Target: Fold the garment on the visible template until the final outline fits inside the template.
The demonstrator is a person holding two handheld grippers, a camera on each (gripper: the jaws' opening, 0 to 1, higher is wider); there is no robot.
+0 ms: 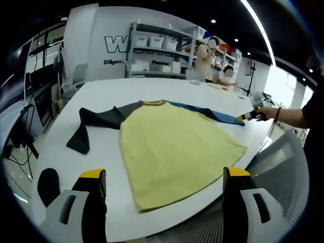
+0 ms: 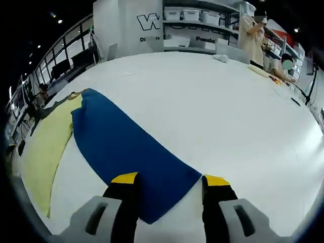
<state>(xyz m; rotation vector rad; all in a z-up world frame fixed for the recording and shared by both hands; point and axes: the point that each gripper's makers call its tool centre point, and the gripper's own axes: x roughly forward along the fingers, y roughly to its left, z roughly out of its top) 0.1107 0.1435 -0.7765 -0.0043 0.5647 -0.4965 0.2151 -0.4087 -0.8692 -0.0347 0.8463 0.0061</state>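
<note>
A long-sleeved shirt lies flat on the white table (image 1: 101, 91). Its body (image 1: 172, 152) is yellow, one sleeve (image 1: 93, 121) is dark grey, and the other sleeve (image 1: 212, 114) (image 2: 126, 147) is blue. My left gripper (image 1: 164, 174) hovers open over the near table edge, its jaws spread wide at the shirt's hem. My right gripper (image 2: 170, 179) is open, and the cuff end of the blue sleeve lies flat between its jaws. In the left gripper view, the right gripper (image 1: 251, 115) sits at the blue cuff with a hand around it.
Shelves with white bins (image 1: 157, 50) (image 2: 202, 20) stand behind the table. People (image 1: 205, 58) (image 2: 253, 35) are at its far end. A grey mesh chair (image 1: 281, 167) is at the near right edge. Monitors and cables (image 1: 30, 116) sit off the left side.
</note>
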